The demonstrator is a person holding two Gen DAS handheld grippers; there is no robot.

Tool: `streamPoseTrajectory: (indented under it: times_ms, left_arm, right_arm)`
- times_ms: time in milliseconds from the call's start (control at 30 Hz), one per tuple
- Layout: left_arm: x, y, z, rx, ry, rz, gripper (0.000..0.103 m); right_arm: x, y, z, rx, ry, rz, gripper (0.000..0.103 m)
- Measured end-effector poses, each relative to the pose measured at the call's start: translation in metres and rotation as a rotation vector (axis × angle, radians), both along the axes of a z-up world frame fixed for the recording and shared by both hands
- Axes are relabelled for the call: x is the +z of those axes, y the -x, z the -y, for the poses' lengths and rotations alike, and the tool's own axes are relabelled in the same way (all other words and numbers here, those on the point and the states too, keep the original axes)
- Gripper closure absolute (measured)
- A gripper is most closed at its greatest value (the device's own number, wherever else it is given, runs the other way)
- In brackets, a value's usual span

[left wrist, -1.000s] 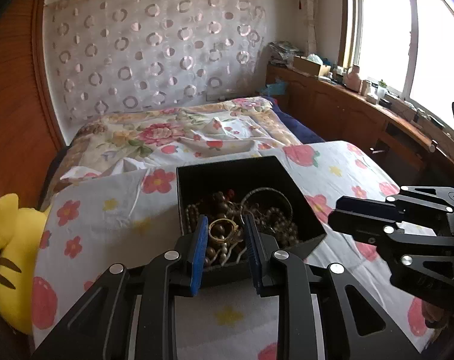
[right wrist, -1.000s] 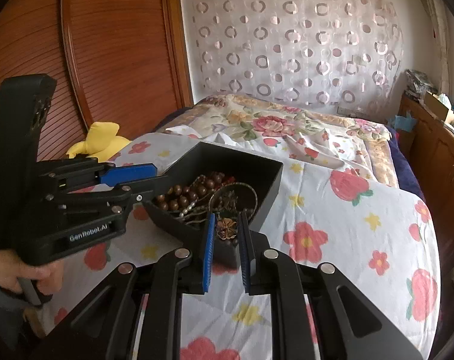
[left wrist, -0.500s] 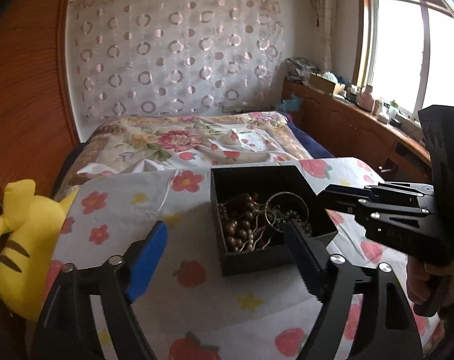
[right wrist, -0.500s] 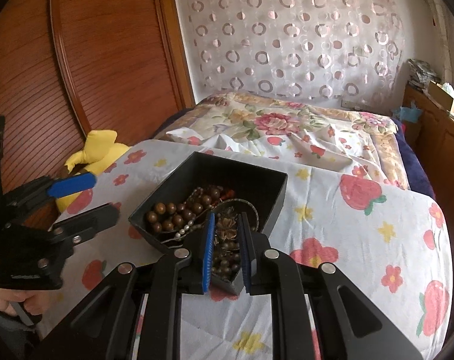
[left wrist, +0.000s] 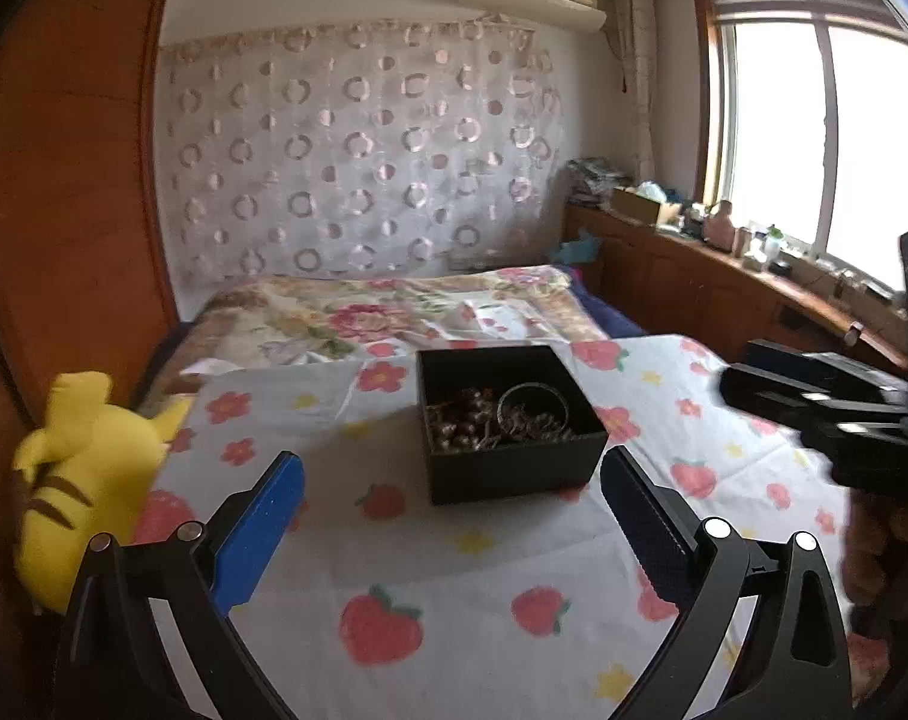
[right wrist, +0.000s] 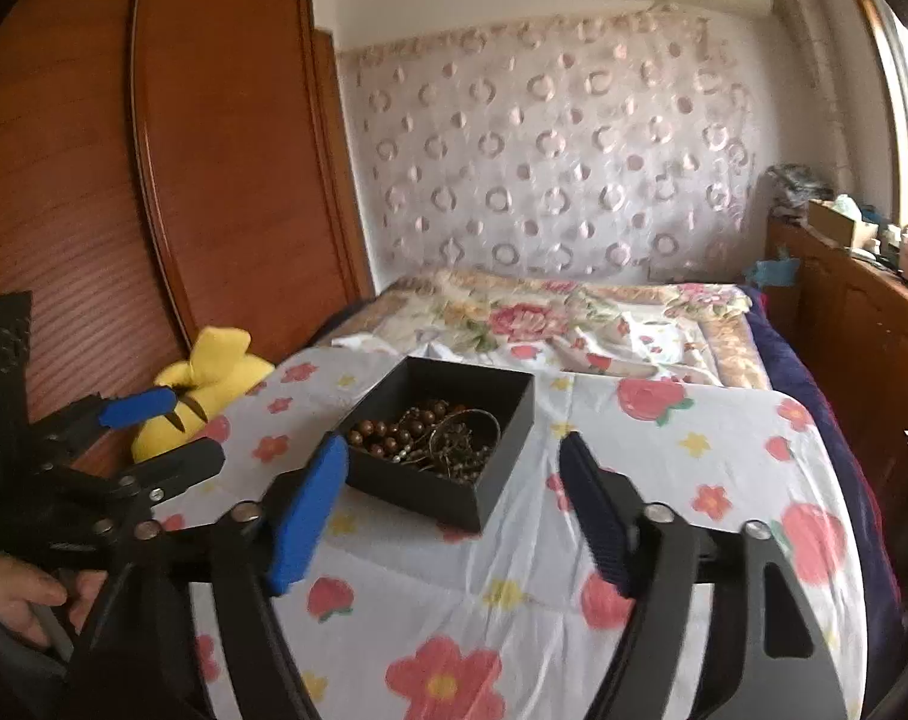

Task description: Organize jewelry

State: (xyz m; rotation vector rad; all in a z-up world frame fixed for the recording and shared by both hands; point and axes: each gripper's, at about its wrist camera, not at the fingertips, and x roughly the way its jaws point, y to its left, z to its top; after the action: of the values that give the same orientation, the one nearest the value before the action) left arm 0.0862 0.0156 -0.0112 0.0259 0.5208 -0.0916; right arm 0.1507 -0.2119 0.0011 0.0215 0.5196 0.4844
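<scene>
A black open box [left wrist: 517,468] stands on the flowered cloth; it also shows in the right wrist view [right wrist: 454,495]. It holds a tangle of jewelry [left wrist: 496,426]: brown bead strings [right wrist: 388,435] and a metal bangle [left wrist: 532,399]. My left gripper [left wrist: 451,519] is open and empty, held back in front of the box. My right gripper [right wrist: 454,504] is open and empty, also short of the box. The right gripper shows at the right of the left wrist view [left wrist: 838,414]; the left gripper shows at the left of the right wrist view [right wrist: 154,432].
The cloth [left wrist: 454,588] covers a table at the foot of a bed [left wrist: 388,318]. A yellow plush toy [left wrist: 82,480] lies at the left edge. A wooden wardrobe [right wrist: 154,180] stands left; a cluttered wooden sill [left wrist: 724,264] runs along the right.
Both grippers opened and pulled back from the box. The left had been shut on a ring-like piece over the box, the right on a small flower piece; both pieces are now out of the jaws.
</scene>
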Motion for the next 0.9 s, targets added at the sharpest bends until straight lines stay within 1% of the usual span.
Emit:
streamPoseTrajectory:
  times_ms: [33, 100, 133, 200, 267, 400, 467, 600, 667, 867, 900]
  left_arm:
    - [0.001, 0.003, 0.001, 0.013, -0.016, 0.004, 0.008]
    - [0.001, 0.014, 0.006, 0.020, -0.032, 0.018, 0.008]
    - [0.001, 0.021, 0.008, 0.021, -0.032, 0.022, 0.008]
    - [0.001, 0.027, 0.008, 0.022, -0.022, 0.024, 0.008]
    - [-0.001, 0.035, 0.009, 0.026, -0.008, 0.025, 0.008]
    - [-0.004, 0.047, 0.010, 0.040, 0.003, 0.023, 0.008]
    - [-0.005, 0.050, 0.011, 0.044, 0.007, 0.016, 0.008]
    - [-0.010, 0.054, 0.008, 0.048, 0.022, -0.016, 0.008]
    - [-0.012, 0.055, 0.007, 0.054, 0.028, -0.023, 0.008]
    - [-0.017, 0.055, 0.009, 0.075, -0.006, -0.022, 0.008]
    - [-0.017, 0.058, 0.009, 0.090, -0.015, -0.013, 0.008]
  right_arm:
    - [0.000, 0.008, 0.004, -0.014, -0.002, 0.009, 0.015]
    - [0.000, 0.026, 0.018, -0.055, -0.008, 0.028, 0.010]
    - [-0.001, 0.031, 0.022, -0.068, -0.011, 0.031, 0.006]
    - [-0.004, 0.046, 0.029, -0.093, -0.008, 0.036, 0.003]
    - [-0.006, 0.058, 0.033, -0.120, 0.007, 0.044, 0.002]
    - [-0.008, 0.071, 0.038, -0.162, 0.020, 0.047, 0.002]
    - [-0.008, 0.077, 0.037, -0.187, 0.043, 0.058, 0.002]
    - [-0.009, 0.085, 0.030, -0.198, 0.067, 0.080, 0.002]
    - [-0.012, 0.084, 0.029, -0.194, 0.069, 0.077, 0.002]
    - [-0.017, 0.083, 0.025, -0.206, 0.074, 0.063, 0.002]
    - [-0.018, 0.083, 0.024, -0.206, 0.075, 0.062, 0.002]
